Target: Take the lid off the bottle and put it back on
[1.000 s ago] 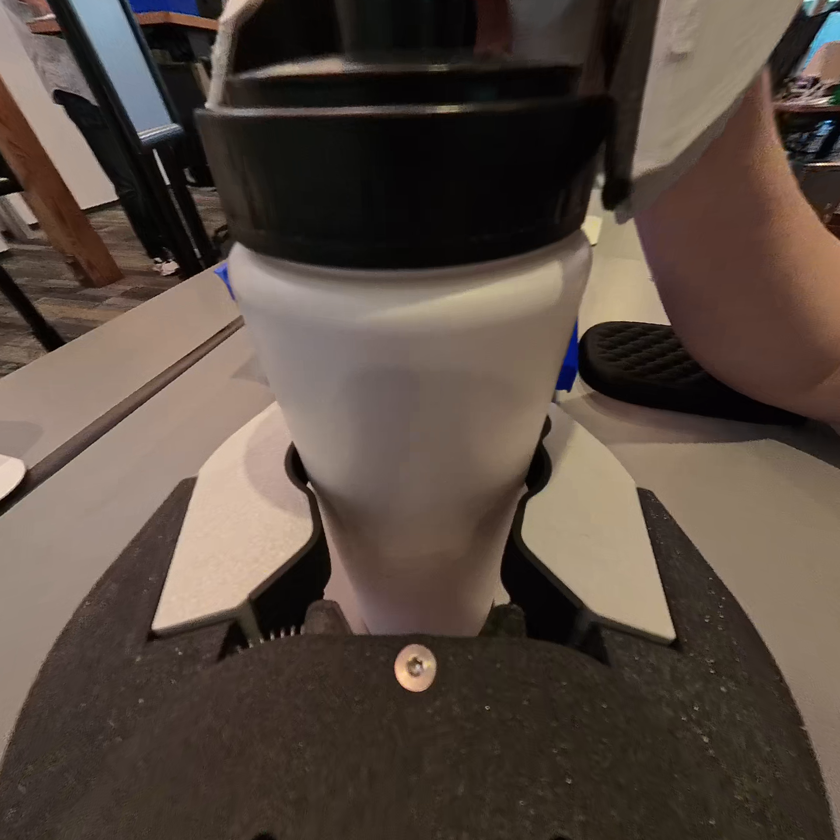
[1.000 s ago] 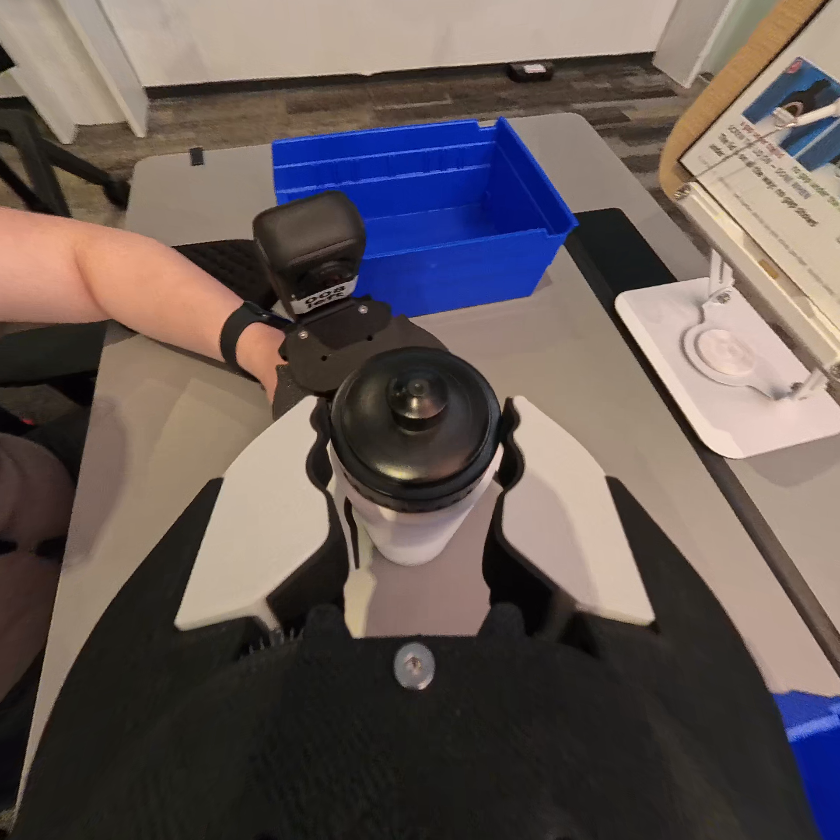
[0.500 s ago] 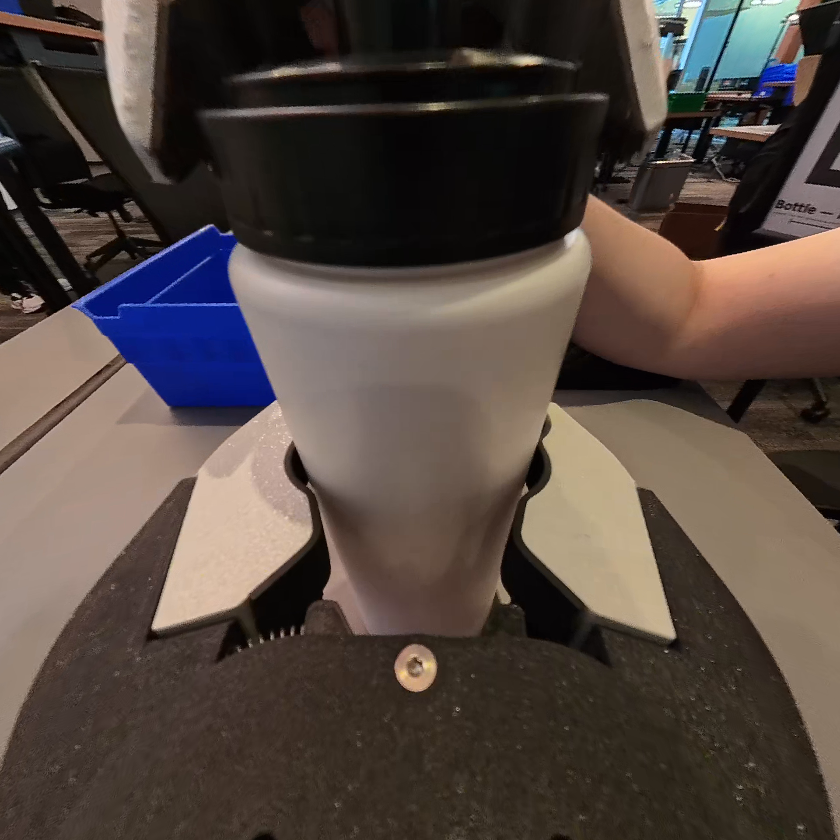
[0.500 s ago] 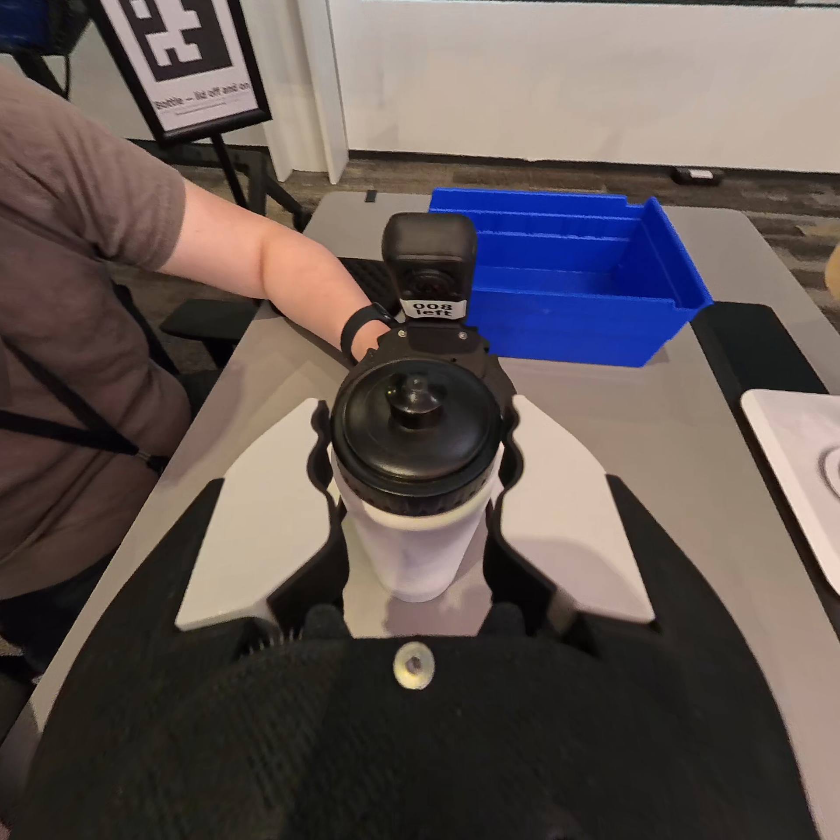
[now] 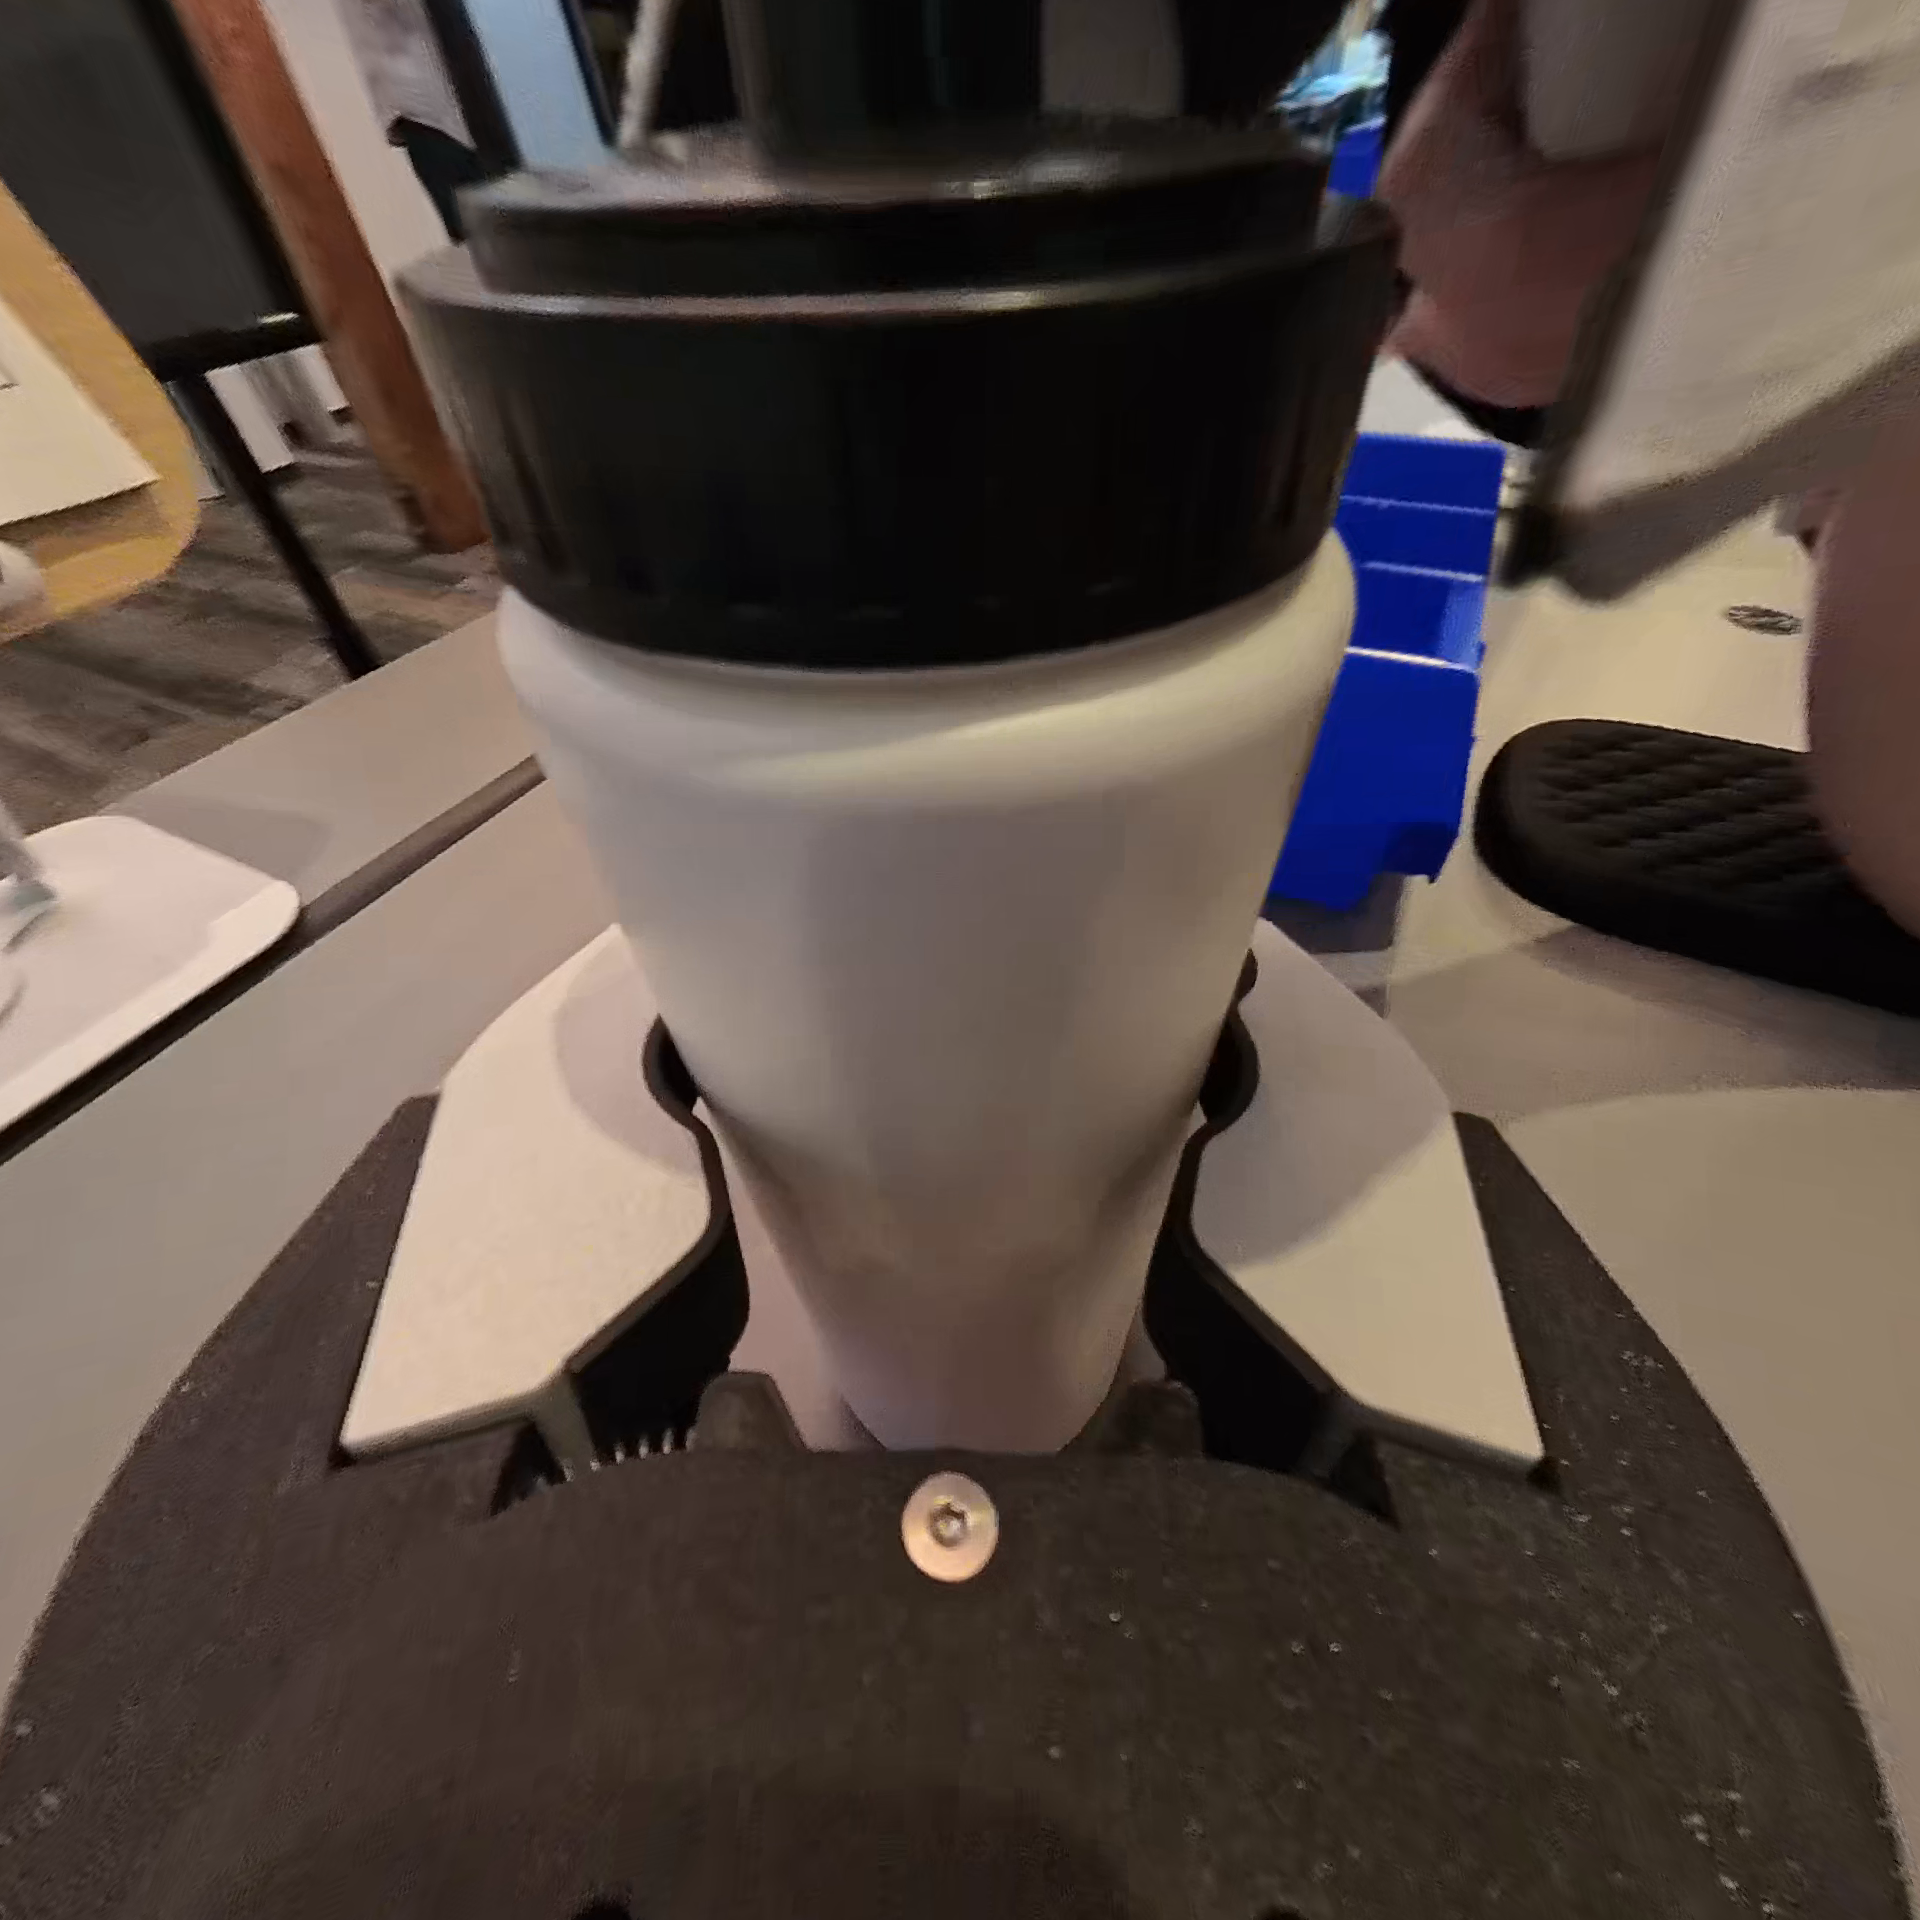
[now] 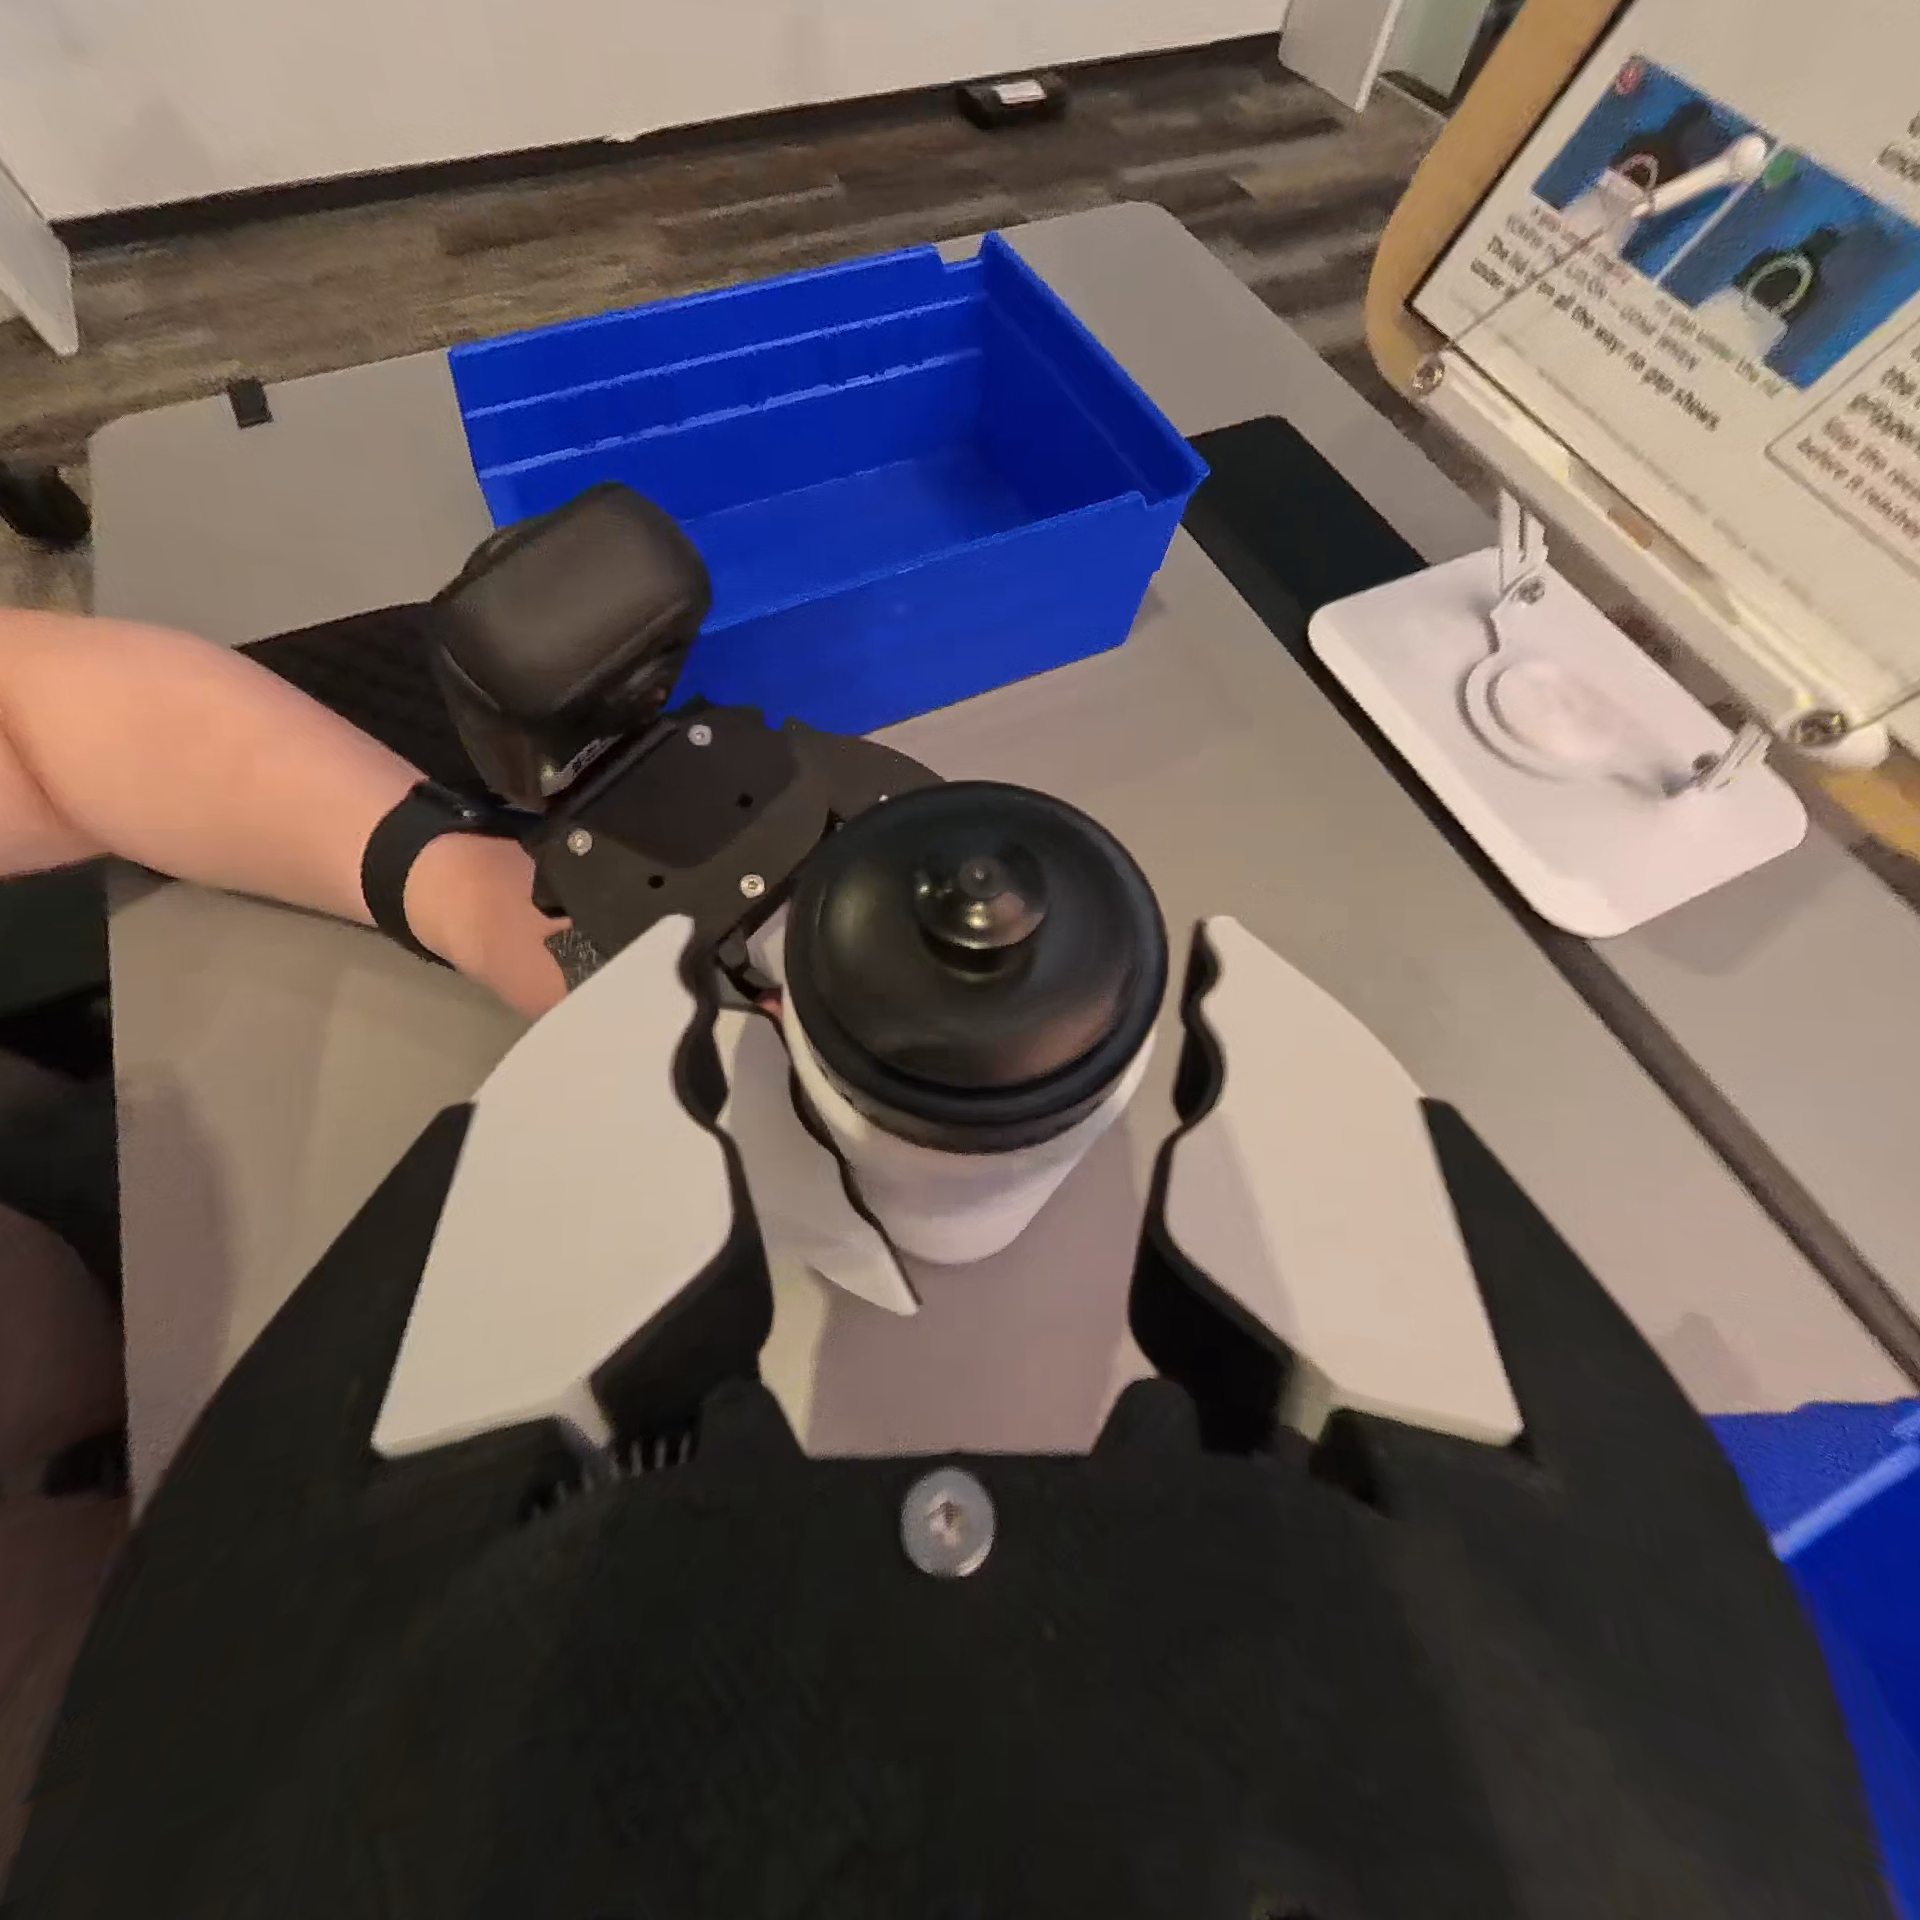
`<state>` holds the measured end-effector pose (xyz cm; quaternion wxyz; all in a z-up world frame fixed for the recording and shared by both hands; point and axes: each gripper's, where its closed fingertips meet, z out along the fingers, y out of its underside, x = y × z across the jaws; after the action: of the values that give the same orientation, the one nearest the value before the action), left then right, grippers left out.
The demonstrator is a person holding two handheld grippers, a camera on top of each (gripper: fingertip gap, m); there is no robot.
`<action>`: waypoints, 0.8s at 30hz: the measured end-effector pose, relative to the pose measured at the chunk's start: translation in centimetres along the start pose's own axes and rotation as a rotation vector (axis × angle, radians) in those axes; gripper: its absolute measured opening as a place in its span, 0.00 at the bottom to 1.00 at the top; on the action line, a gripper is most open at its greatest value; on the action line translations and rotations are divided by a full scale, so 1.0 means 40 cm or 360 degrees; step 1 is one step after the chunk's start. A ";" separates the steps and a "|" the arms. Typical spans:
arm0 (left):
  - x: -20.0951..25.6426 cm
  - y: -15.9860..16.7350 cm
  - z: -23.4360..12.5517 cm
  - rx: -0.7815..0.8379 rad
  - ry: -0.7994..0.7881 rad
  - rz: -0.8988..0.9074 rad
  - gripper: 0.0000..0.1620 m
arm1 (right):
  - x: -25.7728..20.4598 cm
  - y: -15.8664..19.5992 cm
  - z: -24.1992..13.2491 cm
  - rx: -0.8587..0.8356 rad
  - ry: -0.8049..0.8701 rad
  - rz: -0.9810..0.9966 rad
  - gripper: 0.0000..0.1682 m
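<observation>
Left view level and close, right overhead; shared bottle (image 5: 935,935).

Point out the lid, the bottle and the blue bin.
lid (image 6: 977,935): right wrist view, on its black top.
bottle (image 5: 935,987): left wrist view, on its white body.
blue bin (image 6: 935,623): right wrist view, on its near wall.

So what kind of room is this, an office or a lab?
Probably an office-like lab or workshop: a grey table holding a blue bin, a propped-up instruction sheet on a stand, and wood-look flooring with bare white walls.
</observation>
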<state>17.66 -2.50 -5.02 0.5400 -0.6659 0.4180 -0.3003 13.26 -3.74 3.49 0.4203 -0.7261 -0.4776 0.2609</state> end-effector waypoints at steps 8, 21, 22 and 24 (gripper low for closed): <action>0.029 0.000 0.000 -0.0003 0.0159 0.0017 0.60 | -0.008 0.010 -0.012 -0.0038 -0.0092 -0.0088 0.43; 0.191 0.000 -0.025 0.0030 0.0742 0.0156 0.60 | -0.110 0.050 -0.090 0.0161 -0.0861 -0.0446 0.44; 0.172 0.000 -0.019 0.0018 0.0664 0.0141 0.60 | -0.095 0.047 -0.079 0.0141 -0.0765 -0.0441 0.46; 0.122 -0.001 -0.009 0.0008 0.0466 0.0097 0.60 | -0.074 0.026 -0.060 0.0149 -0.0584 -0.0426 0.55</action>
<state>19.65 -6.99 -5.16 0.4838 -0.6005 0.5117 -0.3788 14.42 -7.49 3.75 0.3906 -0.5764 -0.6253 0.3523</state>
